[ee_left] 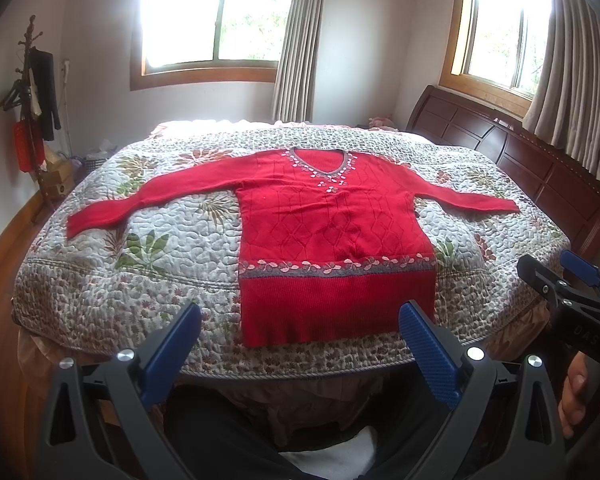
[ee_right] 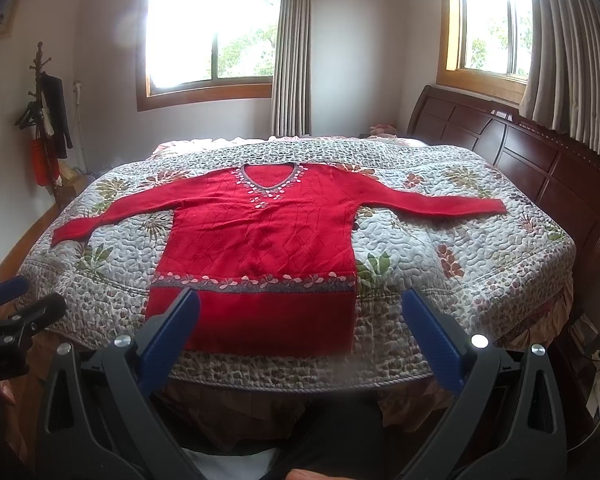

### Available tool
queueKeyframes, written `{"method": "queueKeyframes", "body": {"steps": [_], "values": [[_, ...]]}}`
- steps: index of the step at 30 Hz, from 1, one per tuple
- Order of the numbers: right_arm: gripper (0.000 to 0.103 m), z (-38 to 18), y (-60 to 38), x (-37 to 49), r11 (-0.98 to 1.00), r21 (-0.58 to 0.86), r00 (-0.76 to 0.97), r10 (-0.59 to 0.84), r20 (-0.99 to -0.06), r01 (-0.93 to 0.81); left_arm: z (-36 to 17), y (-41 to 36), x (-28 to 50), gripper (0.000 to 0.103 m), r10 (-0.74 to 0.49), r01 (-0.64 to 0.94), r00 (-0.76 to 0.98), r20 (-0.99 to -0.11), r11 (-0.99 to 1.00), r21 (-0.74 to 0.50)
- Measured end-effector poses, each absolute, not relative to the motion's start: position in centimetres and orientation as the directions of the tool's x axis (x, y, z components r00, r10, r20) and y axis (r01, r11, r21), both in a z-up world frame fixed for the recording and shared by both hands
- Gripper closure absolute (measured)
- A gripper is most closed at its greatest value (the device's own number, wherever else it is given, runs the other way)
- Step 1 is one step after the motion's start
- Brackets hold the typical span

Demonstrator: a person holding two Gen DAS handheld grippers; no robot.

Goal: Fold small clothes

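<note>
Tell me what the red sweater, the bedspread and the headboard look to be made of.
Red sweater: knitted yarn, likely wool or acrylic; diamond cable pattern and ribbed hem show.
Bedspread: quilted printed fabric, probably cotton; puffy stitched swirls, matte.
Headboard: dark reddish wood, glossy varnish; panelled, with reflections.

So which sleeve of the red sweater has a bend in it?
The sleeve pointing toward the coat rack kinks partway along. The other sleeve, toward the wooden headboard, lies straight.
</note>
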State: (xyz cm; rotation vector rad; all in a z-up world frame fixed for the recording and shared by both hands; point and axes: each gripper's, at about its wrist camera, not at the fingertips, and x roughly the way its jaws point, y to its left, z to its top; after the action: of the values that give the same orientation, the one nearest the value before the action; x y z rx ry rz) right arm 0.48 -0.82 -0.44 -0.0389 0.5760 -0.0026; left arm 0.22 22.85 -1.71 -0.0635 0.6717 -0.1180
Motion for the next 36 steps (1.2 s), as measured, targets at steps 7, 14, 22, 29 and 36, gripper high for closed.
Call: {"method": "queueKeyframes", "body": {"steps": [7,14,22,29,36], "values": [[0.003,-0.5,-0.9,0.5,0.999,-0.036,0.838,-0.013,-0.545,-0.008,-1.7,22.8,0.2,0.004,-0.13,0.089,0.776,-0.617,0.991,-0.097],[0.003,-0.6,-0.9,0.6,0.999,-0.036,0.836,-0.013,-0.548,-0.007,-1.8,22.7,0.2,0.004,-0.13,0.088,0.776,-0.617,0.991,-0.097],[0.003,-0.7,-0.9,0.6,0.999,-0.037,0.834,-0.014,-0.551,-0.008,-2.0,22.6,0.2,0.004,-0.129,0.087,0.775,-0.618,0.991,-0.098],[0.003,-1.1,-1.3,1.6,0.999,-0.041,0.829,-0.021,-0.559,-0.002,-2.2,22.5,0.5,0.004,-0.123,0.092,0.784,-0.608,0.992,-0.083],[0.003,-2.5,-5.8,6.3,0.998,-0.061,0.842,-0.043,-0.537,0.012,-5.0,21.2,5.5,0.004,-0.309,0.273,0.744,-0.593,0.95,-0.153]]}}
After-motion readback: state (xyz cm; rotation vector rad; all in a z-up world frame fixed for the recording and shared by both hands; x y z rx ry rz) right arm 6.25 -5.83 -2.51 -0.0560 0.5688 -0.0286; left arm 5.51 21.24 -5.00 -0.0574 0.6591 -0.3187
